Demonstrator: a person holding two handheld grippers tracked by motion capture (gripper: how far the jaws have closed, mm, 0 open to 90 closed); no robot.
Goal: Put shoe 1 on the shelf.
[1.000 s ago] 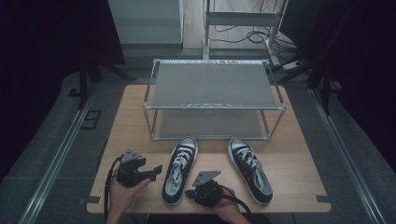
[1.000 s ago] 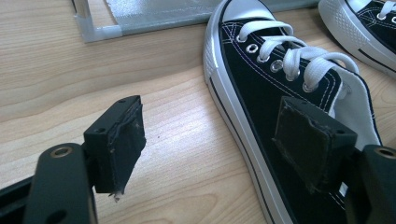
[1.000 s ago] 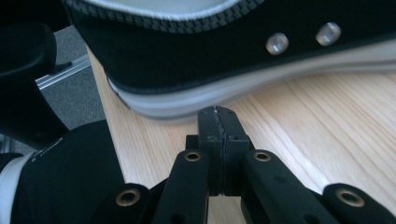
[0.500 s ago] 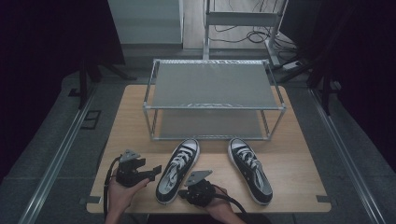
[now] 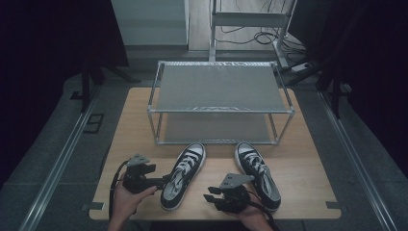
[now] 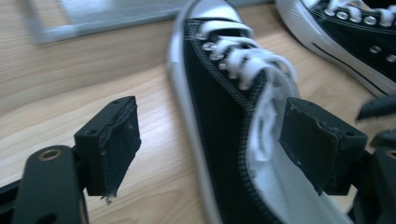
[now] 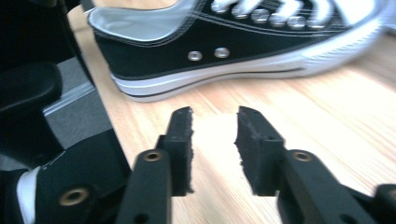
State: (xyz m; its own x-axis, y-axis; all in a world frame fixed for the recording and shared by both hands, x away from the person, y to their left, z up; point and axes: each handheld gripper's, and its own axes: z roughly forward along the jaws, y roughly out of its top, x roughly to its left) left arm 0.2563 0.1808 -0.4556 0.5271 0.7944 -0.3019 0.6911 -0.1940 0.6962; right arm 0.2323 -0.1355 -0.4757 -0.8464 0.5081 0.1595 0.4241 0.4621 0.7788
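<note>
My light wooden table stands on grey floor, with black curtains on both sides. Behind it, cables trail around a metal frame.

Right shoe cut off at frame edge, toe blurred

— Any writing, label or number you can read here?

— None. The black canvas sneakers with white laces carry no legible brand, the silver metal two-tier rack bears no tag, and the light wooden tabletop shows no mark.

— And in the gripper views?

— Plain eyelets and stitching on the shoe; no letters.
</note>
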